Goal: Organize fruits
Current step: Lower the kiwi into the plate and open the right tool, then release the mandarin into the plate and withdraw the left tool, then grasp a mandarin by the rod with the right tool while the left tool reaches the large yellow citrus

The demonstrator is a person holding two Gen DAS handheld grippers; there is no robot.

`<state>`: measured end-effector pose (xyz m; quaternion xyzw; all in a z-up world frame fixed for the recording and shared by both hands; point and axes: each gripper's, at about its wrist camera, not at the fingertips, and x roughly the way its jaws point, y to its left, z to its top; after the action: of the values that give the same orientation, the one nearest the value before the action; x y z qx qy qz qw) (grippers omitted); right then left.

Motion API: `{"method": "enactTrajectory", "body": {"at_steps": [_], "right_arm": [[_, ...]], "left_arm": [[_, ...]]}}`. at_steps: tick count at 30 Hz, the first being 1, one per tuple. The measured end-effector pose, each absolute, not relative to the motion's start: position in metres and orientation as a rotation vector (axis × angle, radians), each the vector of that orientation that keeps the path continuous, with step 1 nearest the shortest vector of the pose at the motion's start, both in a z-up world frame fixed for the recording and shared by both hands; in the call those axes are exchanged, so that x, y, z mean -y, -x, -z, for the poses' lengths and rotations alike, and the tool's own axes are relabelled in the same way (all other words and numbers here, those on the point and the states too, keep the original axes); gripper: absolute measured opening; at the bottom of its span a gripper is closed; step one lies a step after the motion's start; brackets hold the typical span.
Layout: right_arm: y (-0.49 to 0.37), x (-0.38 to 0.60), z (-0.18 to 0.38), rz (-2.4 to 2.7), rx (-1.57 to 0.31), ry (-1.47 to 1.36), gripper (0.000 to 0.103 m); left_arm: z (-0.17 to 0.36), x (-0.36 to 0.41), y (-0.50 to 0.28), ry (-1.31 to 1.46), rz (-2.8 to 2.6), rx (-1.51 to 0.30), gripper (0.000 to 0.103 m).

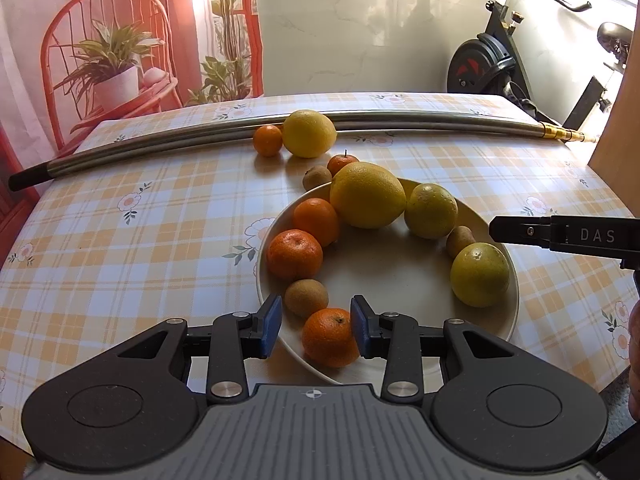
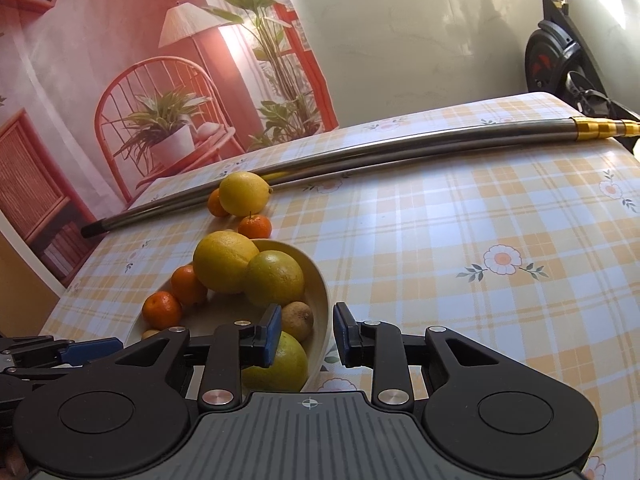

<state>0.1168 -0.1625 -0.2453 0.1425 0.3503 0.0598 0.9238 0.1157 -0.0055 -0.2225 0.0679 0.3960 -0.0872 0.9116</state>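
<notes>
Left gripper [image 1: 316, 326]: held low over the near rim of the plate, jaws a little apart; a small mandarin [image 1: 330, 336] sits between the blue pads, close to the right one, with a clear gap at the left one. I can't say it is gripped.
Right gripper [image 2: 306, 332]: jaws narrowly parted, nothing between them; it hovers over the plate's right edge, above a green citrus [image 2: 280, 364].
Plate [image 1: 384, 272]: cream, round, on the checked tablecloth [image 1: 140, 240]; fruit ringed along its rim, middle bare.
On the plate: two more mandarins, a big yellow citrus [image 1: 367, 195], two green ones, two kiwis [image 1: 306, 298].
Off the plate: a lemon [image 1: 309, 133], two mandarins and a kiwi, just beyond the far rim.
Behind: a long metal pole [image 1: 240, 132] lying across the table.
</notes>
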Motion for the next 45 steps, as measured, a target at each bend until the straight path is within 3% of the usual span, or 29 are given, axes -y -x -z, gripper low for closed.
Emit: {"method": "enactTrajectory", "body": {"at_steps": [25,45], "right_arm": [[-0.116,0.162,0.245,-0.123,-0.714,-0.292,0.027],[-0.159,0.158,0.213,-0.149,-0.722,-0.234,0.027]], "left_arm": [[0.215,-0.001,-0.117,-0.114,0.150,-0.765,0.040],[0.162,-0.061,-0.179,0.063,0.083,-0.640,0.040]]}}
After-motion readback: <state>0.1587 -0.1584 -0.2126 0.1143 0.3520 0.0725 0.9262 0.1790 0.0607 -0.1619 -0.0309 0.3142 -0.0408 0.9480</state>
